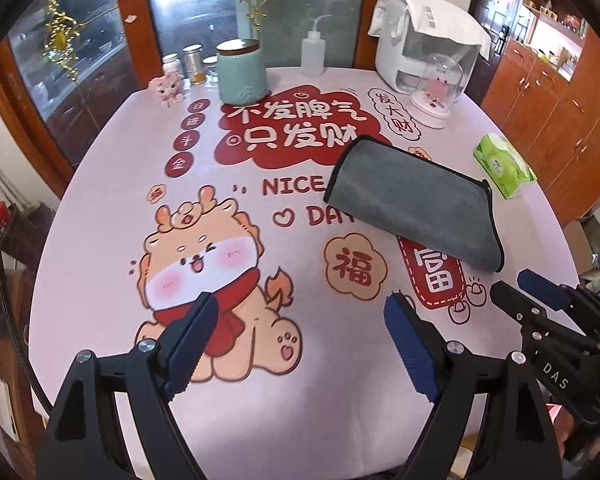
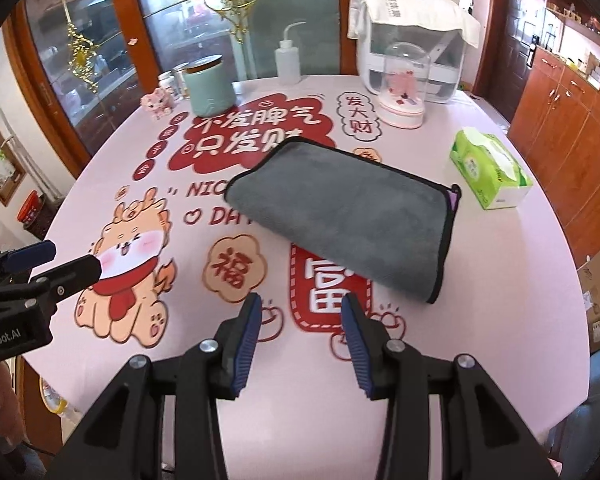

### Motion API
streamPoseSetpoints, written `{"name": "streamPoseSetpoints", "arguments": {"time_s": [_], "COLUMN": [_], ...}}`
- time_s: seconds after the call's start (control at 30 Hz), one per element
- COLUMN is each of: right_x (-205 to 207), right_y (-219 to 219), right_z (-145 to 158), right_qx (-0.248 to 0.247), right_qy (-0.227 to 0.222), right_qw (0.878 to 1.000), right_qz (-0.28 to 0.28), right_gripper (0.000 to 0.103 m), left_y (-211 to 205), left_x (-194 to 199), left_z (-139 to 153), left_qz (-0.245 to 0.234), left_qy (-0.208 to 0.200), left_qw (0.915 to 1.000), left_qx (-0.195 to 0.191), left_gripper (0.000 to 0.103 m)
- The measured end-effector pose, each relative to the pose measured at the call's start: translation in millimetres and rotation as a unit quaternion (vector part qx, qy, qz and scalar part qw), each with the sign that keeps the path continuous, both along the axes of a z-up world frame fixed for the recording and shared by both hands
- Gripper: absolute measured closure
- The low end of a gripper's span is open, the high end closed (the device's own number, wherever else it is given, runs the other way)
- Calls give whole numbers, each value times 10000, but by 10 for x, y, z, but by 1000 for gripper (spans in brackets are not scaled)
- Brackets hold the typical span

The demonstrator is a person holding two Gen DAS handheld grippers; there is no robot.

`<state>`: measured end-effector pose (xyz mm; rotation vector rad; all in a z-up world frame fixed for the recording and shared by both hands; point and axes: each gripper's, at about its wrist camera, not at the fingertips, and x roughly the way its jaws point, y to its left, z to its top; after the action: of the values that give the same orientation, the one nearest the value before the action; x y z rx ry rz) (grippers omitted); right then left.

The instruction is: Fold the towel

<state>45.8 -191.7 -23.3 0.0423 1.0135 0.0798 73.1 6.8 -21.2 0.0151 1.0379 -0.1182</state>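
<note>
A grey towel (image 1: 416, 204) with black edging lies folded on the printed tablecloth, right of the table's middle; it also shows in the right wrist view (image 2: 348, 216). My left gripper (image 1: 300, 328) is open and empty, above the near part of the table, short of the towel. My right gripper (image 2: 302, 328) is open and empty, just short of the towel's near edge. The right gripper shows at the right edge of the left wrist view (image 1: 524, 292). The left gripper shows at the left edge of the right wrist view (image 2: 56, 260).
A green tissue pack (image 2: 488, 168) lies right of the towel. At the back stand a teal canister (image 2: 210, 88), a squeeze bottle (image 2: 288, 60), a glass dome ornament (image 2: 404, 88), a white appliance (image 2: 412, 40) and small jars (image 1: 188, 64). Wooden cabinets (image 2: 572, 120) stand at right.
</note>
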Motion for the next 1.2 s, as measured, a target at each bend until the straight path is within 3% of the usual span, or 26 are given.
{"name": "streamPoseSetpoints", "arguments": {"time_s": [0.2, 0.5, 0.87, 0.93, 1.2], "right_x": [-141, -314, -463, -481, -533], "right_y": [117, 179, 278, 296, 391], "right_z": [103, 317, 614, 635, 656], "right_qx": [5, 247, 222, 201, 122], "right_qy": [-127, -191, -446, -480, -504], "right_qw": [9999, 9995, 9988, 9986, 9985], "right_qz": [69, 48, -23, -8, 154], "right_gripper": [61, 61, 60, 55, 55], "left_y": [205, 294, 211, 202, 203], "left_x": [-162, -444, -758, -788, -837], "left_z": [93, 283, 481, 487, 506], "left_qz": [333, 660, 777, 797, 887], "left_qy": [-50, -271, -482, -501, -562], "left_qw": [9993, 9974, 9958, 9956, 9945], "left_qx": [-161, -78, 9, 20, 43], "left_gripper": [19, 19, 15, 15, 15]}}
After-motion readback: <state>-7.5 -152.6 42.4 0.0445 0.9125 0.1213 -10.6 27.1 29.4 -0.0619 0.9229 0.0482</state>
